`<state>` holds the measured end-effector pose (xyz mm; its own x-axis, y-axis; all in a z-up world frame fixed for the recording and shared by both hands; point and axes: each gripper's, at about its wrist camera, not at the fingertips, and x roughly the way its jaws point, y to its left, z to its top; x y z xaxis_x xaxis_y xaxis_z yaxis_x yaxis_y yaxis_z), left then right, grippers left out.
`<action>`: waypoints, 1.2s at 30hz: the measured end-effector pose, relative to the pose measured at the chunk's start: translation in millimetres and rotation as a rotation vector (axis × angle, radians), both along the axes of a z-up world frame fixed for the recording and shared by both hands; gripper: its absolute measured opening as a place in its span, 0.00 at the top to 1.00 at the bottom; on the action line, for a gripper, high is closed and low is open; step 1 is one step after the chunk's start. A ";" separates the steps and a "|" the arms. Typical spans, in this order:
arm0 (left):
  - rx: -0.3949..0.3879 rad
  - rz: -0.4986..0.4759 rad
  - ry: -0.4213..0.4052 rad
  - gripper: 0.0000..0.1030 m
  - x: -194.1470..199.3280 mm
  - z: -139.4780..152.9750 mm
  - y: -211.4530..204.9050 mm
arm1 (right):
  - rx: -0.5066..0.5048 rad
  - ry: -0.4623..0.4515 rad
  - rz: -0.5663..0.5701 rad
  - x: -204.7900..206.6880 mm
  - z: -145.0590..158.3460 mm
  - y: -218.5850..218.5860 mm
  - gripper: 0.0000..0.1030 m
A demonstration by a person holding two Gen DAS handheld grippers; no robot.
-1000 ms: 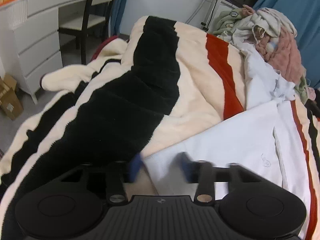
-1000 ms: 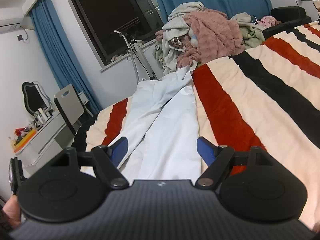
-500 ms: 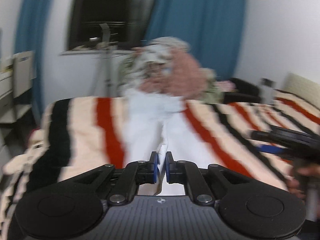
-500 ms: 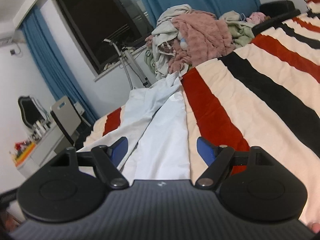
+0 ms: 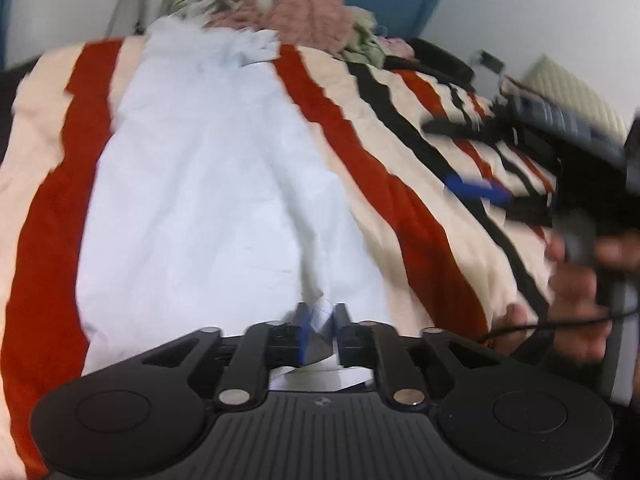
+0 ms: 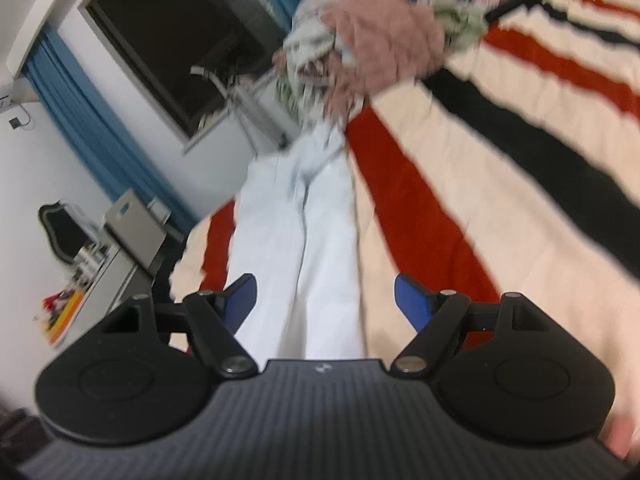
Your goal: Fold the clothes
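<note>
A long white garment [image 5: 192, 184] lies stretched out on the striped blanket [image 5: 400, 200]; it also shows in the right wrist view [image 6: 304, 248]. My left gripper [image 5: 320, 322] is shut on the near edge of the white garment, with a fold of cloth pinched between the blue pads. My right gripper [image 6: 324, 298] is open and empty, held over the near end of the garment. It also shows at the right of the left wrist view [image 5: 476, 190], held in a hand.
A pile of unfolded clothes [image 5: 280, 4] lies at the far end of the bed, pink and green pieces among them [image 6: 384, 48]. A white desk [image 6: 100, 280] and chair [image 6: 136, 232] stand to the left. Blue curtains flank a dark window [image 6: 180, 52].
My left gripper closed on the white garment's edge and swung round to face along the bed. My right gripper stayed open and tilted, moving a little closer over the garment.
</note>
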<state>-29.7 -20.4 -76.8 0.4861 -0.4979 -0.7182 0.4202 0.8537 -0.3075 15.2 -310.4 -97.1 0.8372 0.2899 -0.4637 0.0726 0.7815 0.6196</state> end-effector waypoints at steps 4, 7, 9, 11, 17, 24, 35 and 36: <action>-0.092 0.040 0.029 0.49 10.9 10.6 34.3 | 0.150 0.135 0.061 4.2 -28.2 -1.4 0.27; -0.120 0.128 0.039 0.37 26.4 13.2 64.4 | 0.243 0.212 0.059 2.0 -46.4 -1.3 0.32; -0.135 0.213 0.070 0.35 43.5 9.7 84.2 | 0.286 0.256 0.070 2.3 -55.5 0.6 0.38; -0.165 0.306 0.125 0.35 62.4 2.5 104.6 | 0.297 0.304 0.054 2.8 -64.0 3.3 0.41; -0.227 0.416 0.272 0.35 86.0 -31.0 129.7 | 0.300 0.404 0.022 4.0 -81.5 7.8 0.42; -0.276 0.441 0.335 0.43 89.2 -46.6 140.4 | 0.382 0.453 0.124 5.7 -93.3 24.2 0.42; -0.317 0.405 0.362 0.82 71.3 -51.2 130.7 | 0.350 0.473 0.096 -6.1 -91.3 30.4 0.72; -0.308 0.402 0.370 0.82 71.2 -52.6 130.4 | 0.336 0.476 0.095 -5.8 -91.6 32.5 0.74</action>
<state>41.4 110.0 -129.4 0.4249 -0.5391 -0.7272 -0.0971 0.7716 -0.6287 9.4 -277.9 -188.7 0.5227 0.5495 -0.6518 0.3423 0.5649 0.7508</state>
